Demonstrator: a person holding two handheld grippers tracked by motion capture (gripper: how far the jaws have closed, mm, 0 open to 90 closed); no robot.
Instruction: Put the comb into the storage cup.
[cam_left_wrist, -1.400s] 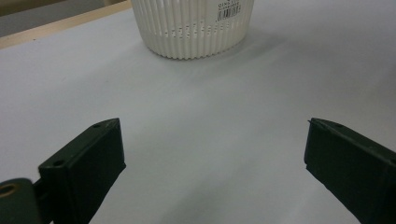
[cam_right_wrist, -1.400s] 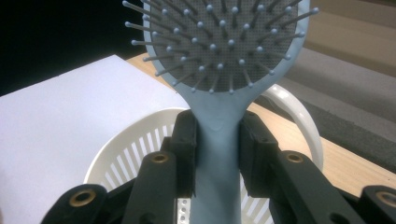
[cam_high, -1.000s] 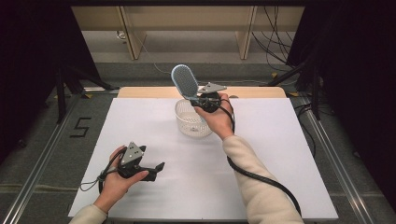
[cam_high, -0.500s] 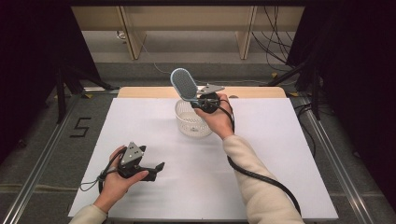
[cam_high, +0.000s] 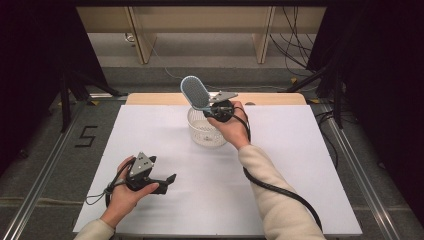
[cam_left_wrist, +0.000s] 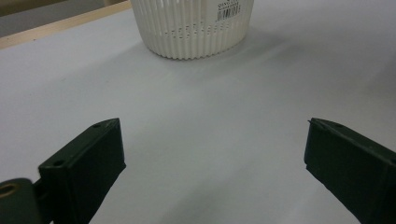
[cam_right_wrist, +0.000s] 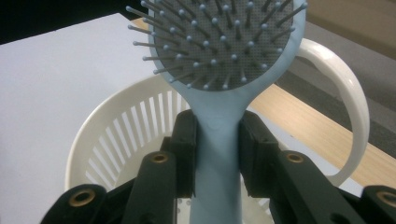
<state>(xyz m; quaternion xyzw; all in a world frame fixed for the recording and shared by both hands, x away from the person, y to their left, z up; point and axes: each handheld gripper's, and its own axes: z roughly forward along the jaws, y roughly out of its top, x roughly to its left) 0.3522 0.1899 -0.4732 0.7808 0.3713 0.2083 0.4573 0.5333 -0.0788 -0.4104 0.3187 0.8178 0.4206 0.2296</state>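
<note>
Hairbrush clamped by handle in right gripper jaws, long axis upright, directly above basket; left gripper jaws apart, idle.

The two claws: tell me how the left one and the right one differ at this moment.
The left claw stands open with nothing between its jaws, while the right claw is shut on the handle of the light-blue hairbrush. The left claw sits low over the white table, apart from the white basket; the right claw is raised above that basket. Both are black, hand-held, with a trailing cable.
</note>
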